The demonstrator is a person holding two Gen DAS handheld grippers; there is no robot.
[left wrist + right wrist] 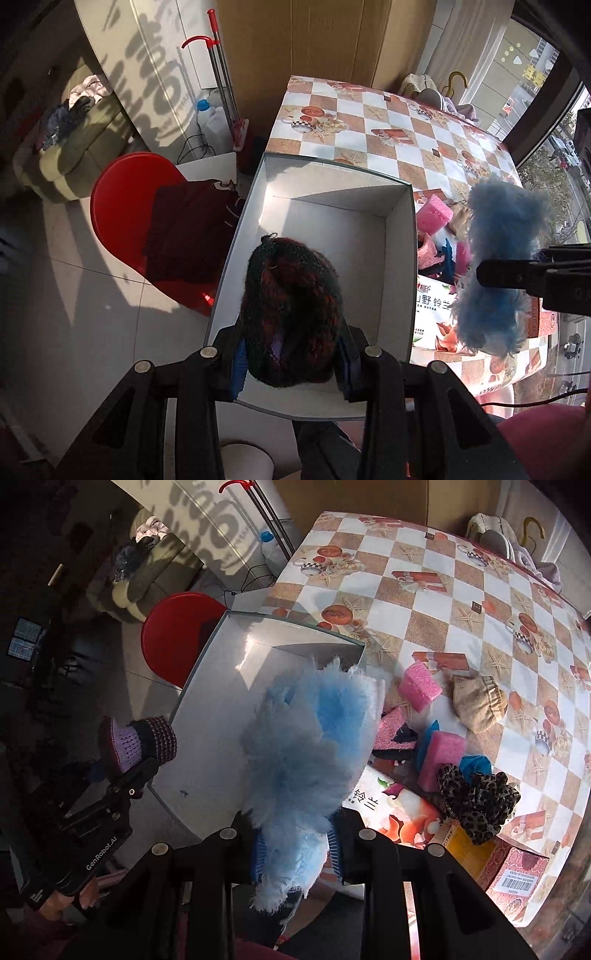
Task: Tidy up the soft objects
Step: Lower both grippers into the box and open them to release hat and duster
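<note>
My left gripper (291, 363) is shut on a dark red-and-black knitted piece (291, 302), which hangs over the near end of an open white box (332, 218). The right wrist view shows that piece (147, 738) with a purple knitted part, and the left gripper (144, 768) at the box's left rim. A fluffy blue piece (306, 746) is pinched in my right gripper (295, 843), which is shut on it above the box (207, 746). From the left wrist view, the blue fluff (498, 236) and right gripper (491, 275) hang just past the box's right wall.
On the checkered table (443, 590) right of the box lie pink sponges (421, 685), a beige cloth (478, 701), a leopard scrunchie (476, 797), a tissue pack (399, 812) and a carton (517, 875). A red stool (122, 206) stands left of the box.
</note>
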